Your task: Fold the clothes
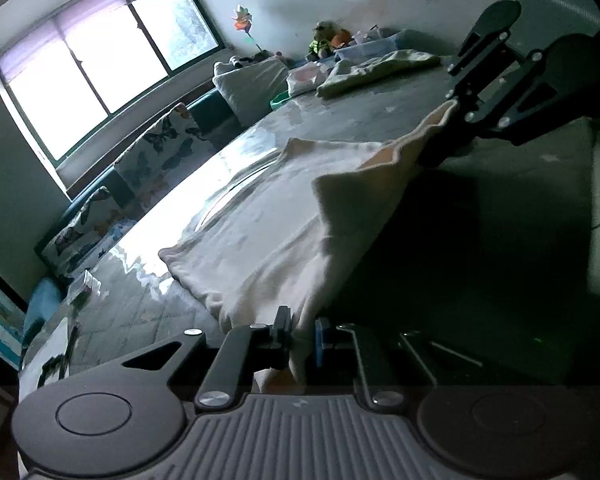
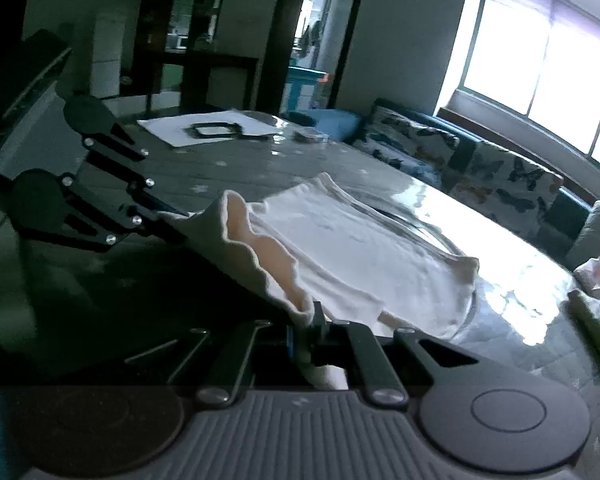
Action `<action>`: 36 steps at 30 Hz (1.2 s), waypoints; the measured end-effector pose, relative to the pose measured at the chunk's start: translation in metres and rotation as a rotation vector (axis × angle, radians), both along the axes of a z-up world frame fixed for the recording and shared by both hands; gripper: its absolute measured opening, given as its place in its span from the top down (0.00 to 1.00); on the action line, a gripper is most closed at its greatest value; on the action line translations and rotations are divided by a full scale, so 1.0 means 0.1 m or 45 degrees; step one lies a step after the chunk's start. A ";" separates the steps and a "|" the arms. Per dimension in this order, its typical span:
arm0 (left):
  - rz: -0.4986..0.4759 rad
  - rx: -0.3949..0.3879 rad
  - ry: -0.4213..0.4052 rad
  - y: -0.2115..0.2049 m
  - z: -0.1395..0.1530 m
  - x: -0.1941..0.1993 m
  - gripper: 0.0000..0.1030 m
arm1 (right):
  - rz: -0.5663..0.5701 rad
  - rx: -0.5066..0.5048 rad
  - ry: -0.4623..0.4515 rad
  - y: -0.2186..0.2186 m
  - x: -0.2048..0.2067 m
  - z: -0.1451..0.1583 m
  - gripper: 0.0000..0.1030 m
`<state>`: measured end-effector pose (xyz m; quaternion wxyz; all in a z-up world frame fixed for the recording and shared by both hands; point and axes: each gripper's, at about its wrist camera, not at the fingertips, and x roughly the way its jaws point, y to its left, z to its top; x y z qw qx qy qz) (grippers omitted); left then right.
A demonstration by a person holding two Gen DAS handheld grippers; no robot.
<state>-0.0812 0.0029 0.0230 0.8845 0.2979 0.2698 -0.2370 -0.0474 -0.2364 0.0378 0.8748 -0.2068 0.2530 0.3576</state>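
Note:
A white garment (image 1: pixel 268 220) lies across the glossy grey table (image 1: pixel 340 116), its near edge lifted off the surface. My left gripper (image 1: pixel 302 340) is shut on one corner of that edge. My right gripper (image 1: pixel 456 106) shows at the upper right of the left wrist view, shut on the other corner. In the right wrist view the garment (image 2: pixel 352 248) spreads away toward the window, my right gripper (image 2: pixel 306 334) pinches its hem, and my left gripper (image 2: pixel 180 216) holds the far end of the raised, wavy hem.
A crumpled pale cloth (image 1: pixel 376 66) and a bag (image 1: pixel 306 78) lie at the table's far end, with toys behind. A white paper with a dark object (image 2: pixel 216 128) lies at the other end. A butterfly-print sofa (image 2: pixel 480 168) runs along the window side.

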 end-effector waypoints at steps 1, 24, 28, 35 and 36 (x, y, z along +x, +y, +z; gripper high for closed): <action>-0.003 -0.004 0.008 0.03 0.04 -0.07 0.87 | 0.017 0.012 0.015 -0.02 -0.09 0.05 0.94; -0.007 -0.057 -0.001 0.08 0.50 0.25 0.87 | 0.051 0.061 0.206 -0.12 0.21 0.70 0.94; 0.044 -0.047 0.007 0.06 0.40 0.73 0.87 | 0.044 0.011 0.218 -0.03 0.71 0.66 0.94; 0.215 -0.054 0.117 0.08 -0.02 1.55 0.86 | -0.019 -0.053 0.256 0.28 1.54 0.21 0.94; 0.243 -0.061 0.133 0.08 -0.08 1.64 0.86 | -0.042 -0.034 0.276 0.29 1.64 0.12 0.94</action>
